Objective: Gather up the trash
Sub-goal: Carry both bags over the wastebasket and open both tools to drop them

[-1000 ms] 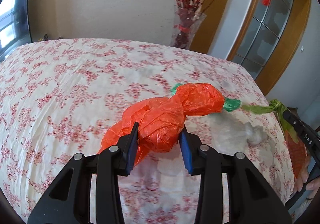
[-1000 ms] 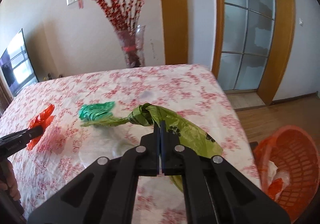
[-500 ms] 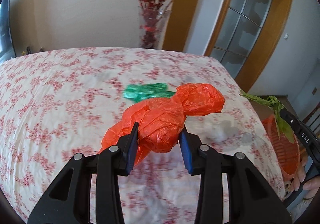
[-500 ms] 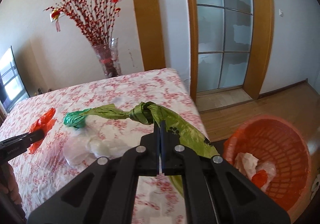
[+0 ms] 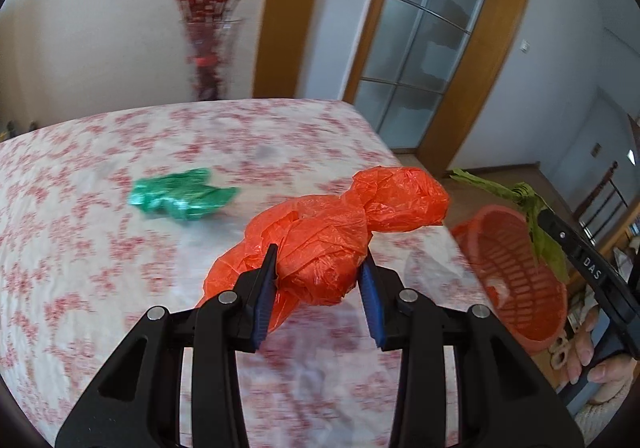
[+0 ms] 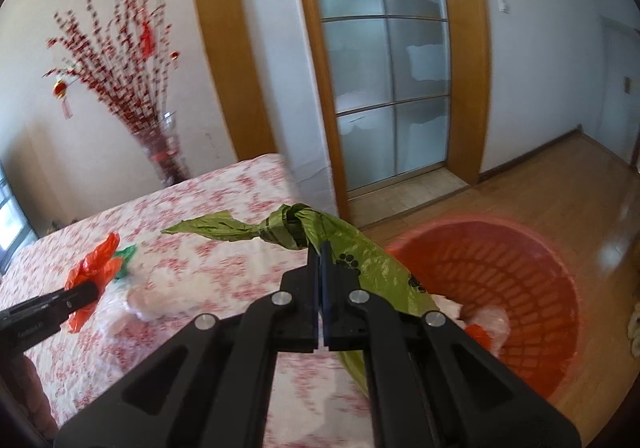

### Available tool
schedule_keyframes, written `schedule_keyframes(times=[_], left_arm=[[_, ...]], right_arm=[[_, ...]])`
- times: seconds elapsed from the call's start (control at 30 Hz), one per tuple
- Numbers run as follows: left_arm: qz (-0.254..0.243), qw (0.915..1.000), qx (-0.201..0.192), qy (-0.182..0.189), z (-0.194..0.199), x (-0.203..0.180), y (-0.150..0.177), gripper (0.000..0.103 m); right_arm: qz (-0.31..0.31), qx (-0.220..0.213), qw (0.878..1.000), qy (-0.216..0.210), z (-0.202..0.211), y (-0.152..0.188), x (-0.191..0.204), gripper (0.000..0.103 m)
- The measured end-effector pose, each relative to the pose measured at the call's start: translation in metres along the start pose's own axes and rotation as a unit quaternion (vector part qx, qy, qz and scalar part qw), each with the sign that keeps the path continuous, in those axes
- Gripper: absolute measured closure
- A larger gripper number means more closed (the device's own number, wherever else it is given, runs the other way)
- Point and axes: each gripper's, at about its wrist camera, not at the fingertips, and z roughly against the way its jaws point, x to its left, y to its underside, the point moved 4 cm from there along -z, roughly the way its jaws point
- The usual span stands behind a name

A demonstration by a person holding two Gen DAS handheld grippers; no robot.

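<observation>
My left gripper (image 5: pixel 320 260) is shut on a crumpled orange plastic bag (image 5: pixel 336 224), held above the floral tablecloth (image 5: pixel 80 268). My right gripper (image 6: pixel 320 252) is shut on a knotted olive-green plastic bag (image 6: pixel 352 264) with paw prints, held near the table's right edge beside the orange basket (image 6: pixel 520 280). In the left wrist view the right gripper (image 5: pixel 538 214) and its green bag (image 5: pixel 516 196) hang over the basket (image 5: pixel 520 288). A crumpled dark green bag (image 5: pixel 180 196) lies on the table. A clear plastic bag (image 6: pixel 136 296) lies on the cloth near the table's edge.
The basket stands on the wooden floor (image 6: pixel 560 200) to the right of the table and holds white and orange scraps (image 6: pixel 484 324). A glass vase of red branches (image 6: pixel 160 152) stands behind the table. A glass-paned door (image 6: pixel 384 68) is beyond.
Both grippers have swung to the right with their bags, toward the table's right edge. The orange basket has come much closer in both views. The dark green bag is left behind on the table.
</observation>
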Motion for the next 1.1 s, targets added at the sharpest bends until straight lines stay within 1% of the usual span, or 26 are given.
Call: schedule_keyframes(times=[0.3,0.43,0.7,0.87,1.1], left_arm=[[-0.034,0.9980,0.014,0.051,-0.020,-0.076,0.000,0.065],[-0.052,0.9957,0.021,0.074,-0.028,-0.114,0.002,0.065],[-0.081,0.9898,0.036,0.111,-0.047,-0.174,0.010,0.065],[-0.090,0.9864,0.053,0.127,-0.064,-0.202,0.016,0.065],[-0.102,0.9811,0.075,0.146,-0.081,-0.239,0.026,0.065]], right_arm=[[-0.042,-0.024,0.998,0.049,0.019,-0.002,-0.061,0.100],[-0.063,-0.029,0.995,0.069,0.026,-0.001,-0.091,0.100],[-0.095,-0.034,0.990,0.102,0.034,0.005,-0.139,0.100],[-0.118,-0.031,0.986,0.116,0.033,0.009,-0.166,0.100],[-0.143,-0.022,0.982,0.119,0.029,0.017,-0.192,0.100]])
